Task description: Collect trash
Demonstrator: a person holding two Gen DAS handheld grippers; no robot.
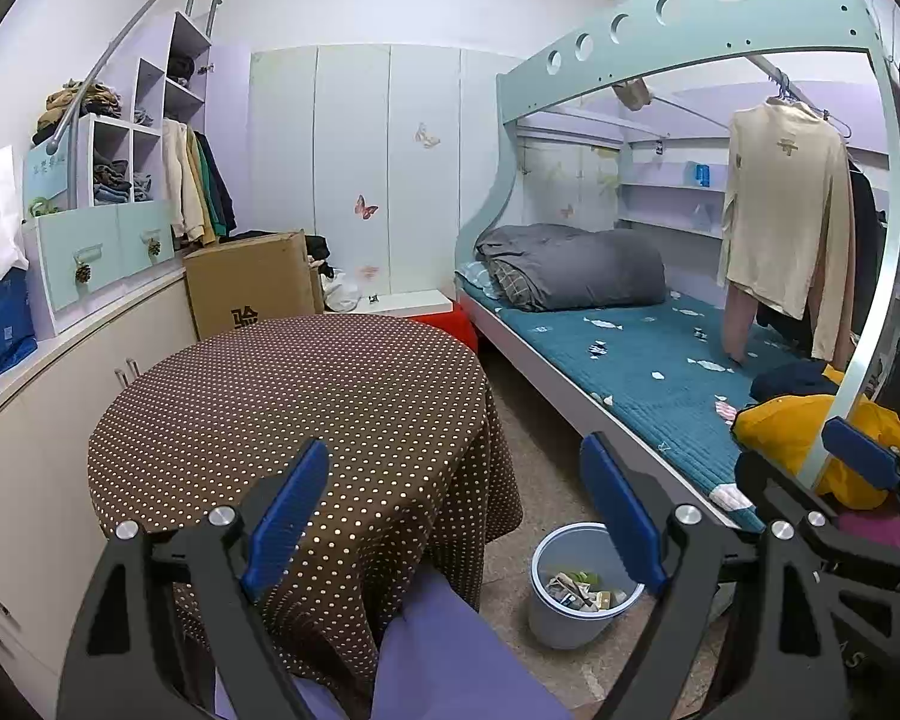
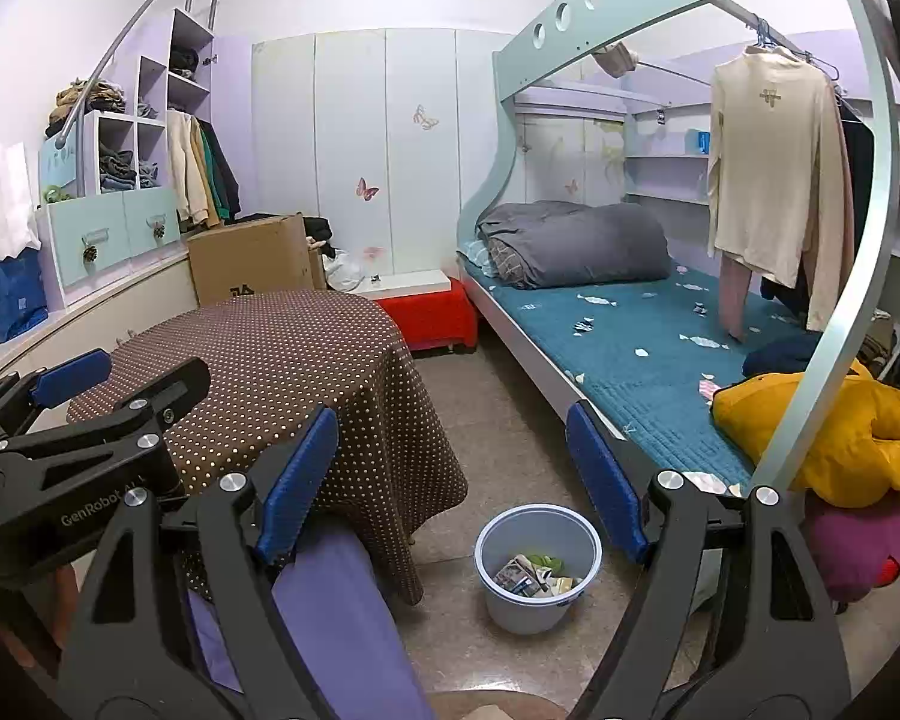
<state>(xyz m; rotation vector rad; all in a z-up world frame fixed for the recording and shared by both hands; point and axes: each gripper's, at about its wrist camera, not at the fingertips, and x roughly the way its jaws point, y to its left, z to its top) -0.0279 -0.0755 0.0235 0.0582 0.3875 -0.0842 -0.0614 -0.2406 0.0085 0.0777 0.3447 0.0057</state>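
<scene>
**Both grippers empty, bin's on the floor between table and bed**

Blue pads first: your left gripper (image 1: 456, 516) is spread wide with nothing between the fingers, and the right gripper (image 2: 453, 480) is just as wide and just as empty. You're holding them side by side, the left one poking into the right camera's lower-left corner.

Straight below and ahead sits the trash bin (image 2: 537, 570), on the floor, already holding some crumpled wrappers and paper. It's in the lane between the polka-dot tablecloth (image 2: 306, 384) and the bed (image 2: 630, 348). Scattered on the blue bedspread are small pale scraps (image 2: 594, 300) that look like candy wrappers, so I'd guess those are your targets.

What could bite you:
- The curved bed post (image 2: 834, 354) comes down right beside your right hand, so a wide swing toward the mattress could clip it.
- The hanging cream shirt (image 2: 768, 168) dangles over the mattress; reach under it or you may snag it.
- Those scraps are flat and flimsy, so the pads could pinch bedspread instead.

Open room is mostly the floor lane; it's narrow, and the cloth hem hangs near the bin.
</scene>
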